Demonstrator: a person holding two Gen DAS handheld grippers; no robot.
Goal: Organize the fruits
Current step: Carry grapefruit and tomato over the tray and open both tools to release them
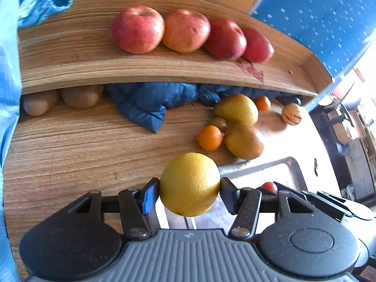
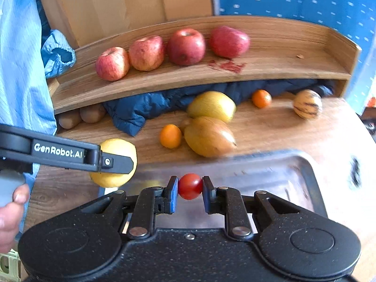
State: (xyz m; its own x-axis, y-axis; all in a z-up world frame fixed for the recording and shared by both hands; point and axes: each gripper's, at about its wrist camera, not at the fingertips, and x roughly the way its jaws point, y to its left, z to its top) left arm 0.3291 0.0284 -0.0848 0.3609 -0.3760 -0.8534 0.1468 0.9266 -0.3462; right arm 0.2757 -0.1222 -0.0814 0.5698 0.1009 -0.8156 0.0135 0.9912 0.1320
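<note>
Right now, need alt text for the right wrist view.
The right gripper pinches a small red tomato above a metal tray, while the left gripper holds a yellow citrus fruit beside it. Behind, four red apples line a wooden shelf above pears and small oranges on the table.

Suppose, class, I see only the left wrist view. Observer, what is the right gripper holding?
Observer: The right gripper is shut on a small red tomato.
Operator: What lies beneath it?
Observer: A metal tray is below the tomato.
Operator: Anything on the outside of my gripper?
Observer: The left gripper, shut on the yellow citrus, bears white lettering, GenRobot.AI, along its side.
</note>
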